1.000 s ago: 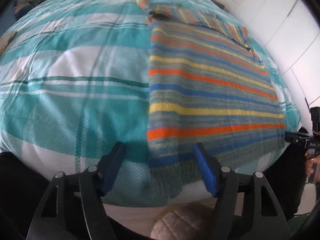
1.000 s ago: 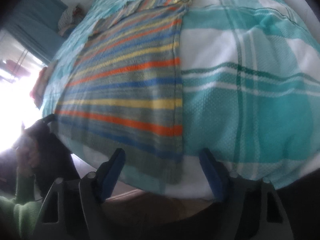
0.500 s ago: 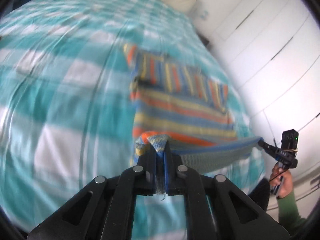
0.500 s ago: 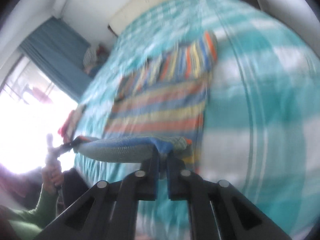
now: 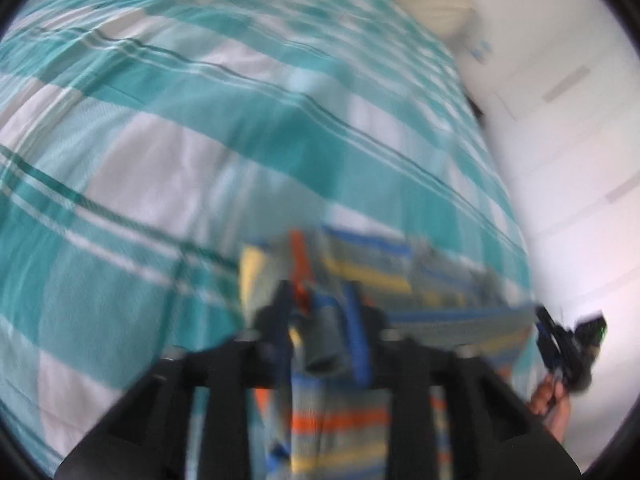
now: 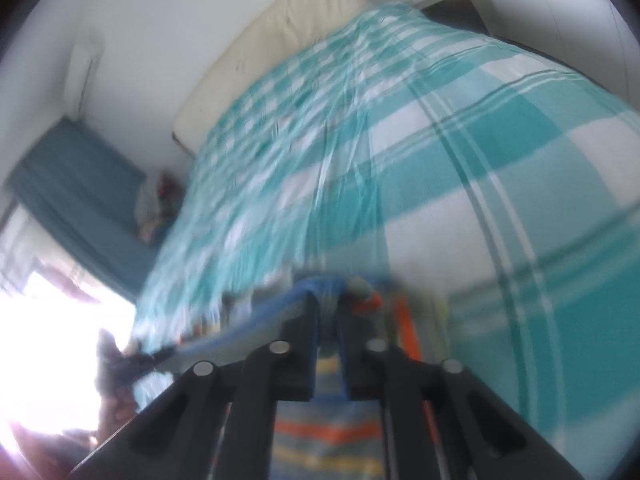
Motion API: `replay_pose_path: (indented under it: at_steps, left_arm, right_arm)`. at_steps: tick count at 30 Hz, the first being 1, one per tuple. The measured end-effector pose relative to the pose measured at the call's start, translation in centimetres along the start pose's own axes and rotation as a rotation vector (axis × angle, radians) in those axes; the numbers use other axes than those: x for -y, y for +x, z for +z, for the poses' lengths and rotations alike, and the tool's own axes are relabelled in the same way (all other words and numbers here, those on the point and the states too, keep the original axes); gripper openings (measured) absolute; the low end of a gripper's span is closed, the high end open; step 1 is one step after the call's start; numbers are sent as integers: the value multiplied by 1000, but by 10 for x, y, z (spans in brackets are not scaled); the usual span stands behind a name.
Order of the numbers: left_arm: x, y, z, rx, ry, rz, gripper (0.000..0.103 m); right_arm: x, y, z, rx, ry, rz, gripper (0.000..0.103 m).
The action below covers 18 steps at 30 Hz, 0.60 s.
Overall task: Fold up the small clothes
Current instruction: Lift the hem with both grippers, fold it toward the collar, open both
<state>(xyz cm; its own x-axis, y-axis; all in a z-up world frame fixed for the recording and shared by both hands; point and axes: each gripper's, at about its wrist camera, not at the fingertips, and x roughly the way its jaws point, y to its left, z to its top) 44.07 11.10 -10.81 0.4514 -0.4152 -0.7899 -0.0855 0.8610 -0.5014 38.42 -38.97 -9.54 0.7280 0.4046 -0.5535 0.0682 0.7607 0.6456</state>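
Striped knitwear (image 5: pixel 340 432), a small garment banded in orange, yellow, blue and grey, lies on a teal-and-white checked bedspread (image 5: pixel 168 128), with one edge lifted and carried between the two tools. In the left wrist view the left gripper (image 5: pixel 322 328) has its blue-padded jaws parted about halfway, having just been opening, and a bunched corner of the fabric sits between them; blur hides whether the pads press on it. From there the lifted hem runs as a taut band to the right gripper (image 5: pixel 560 344), seen small at the right edge with a hand (image 5: pixel 550 404) below it. In the right wrist view the right gripper (image 6: pixel 328 320) has its jaws close together, having just been opening slightly, and the cloth's corner sits in the narrow gap, bulging above the tips; whether the grip holds cannot be told. Folded stripes (image 6: pixel 328 436) hang below it. A cream headboard (image 6: pixel 280 40) stands at the far end of the bed.
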Motion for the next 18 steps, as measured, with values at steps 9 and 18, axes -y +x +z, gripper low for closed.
replay_pose_path:
  at_steps: [9, 18]
  left_arm:
    - [-34, -61, -50, 15, 111, 29, 69]
    - [-10, -48, -146, -66, 254, 41, 60]
  right_arm:
    - [-2, -67, -17, -18, -150, -45, 37]
    - [8, -86, -126, -349, -239, -70, 56]
